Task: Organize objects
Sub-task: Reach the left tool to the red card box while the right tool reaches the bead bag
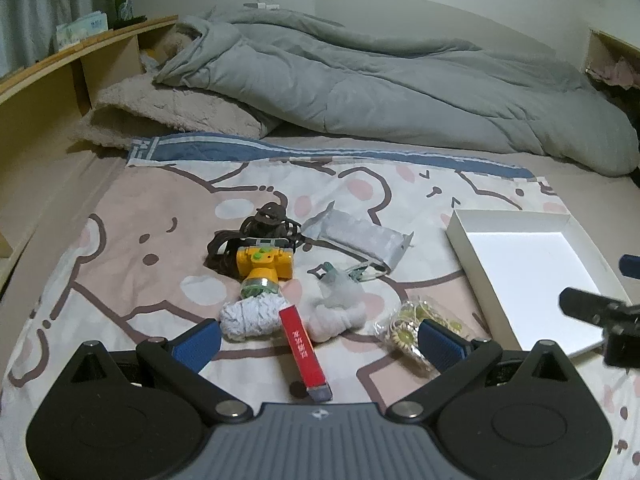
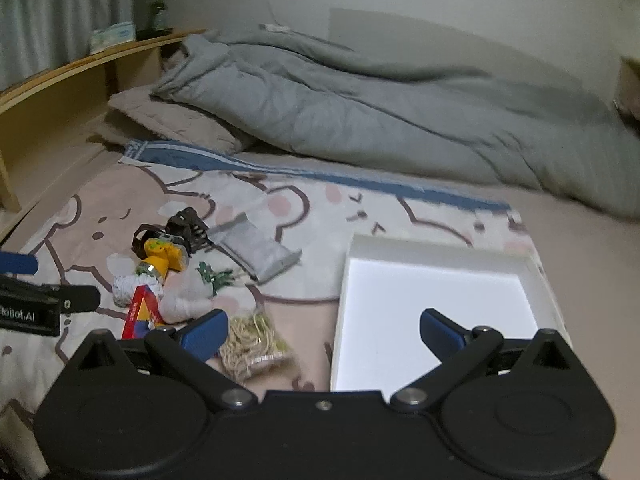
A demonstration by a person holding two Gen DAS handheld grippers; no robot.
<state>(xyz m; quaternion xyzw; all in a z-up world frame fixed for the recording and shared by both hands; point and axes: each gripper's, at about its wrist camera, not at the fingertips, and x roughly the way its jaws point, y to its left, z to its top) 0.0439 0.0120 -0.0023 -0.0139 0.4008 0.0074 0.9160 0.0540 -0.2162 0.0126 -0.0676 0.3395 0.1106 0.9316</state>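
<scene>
My two tongs, both spread wide and holding nothing, hover over a cluttered bed.

Between my left gripper's (image 1: 320, 338) fingers lies a long red rectangular box (image 1: 304, 350), lengthwise away from me, grey end nearest. My right gripper (image 2: 324, 330) straddles the near-left edge of the shallow white cardboard tray (image 2: 440, 252).

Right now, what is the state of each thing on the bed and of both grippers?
White box: open, empty.
Left gripper: open, holding nothing.
Right gripper: open, holding nothing.
Red box: lying flat, closed.
Yellow toy camera: lying on the blanket.
Silver packet: lying flat.
Grey quilt: crumpled.
</scene>
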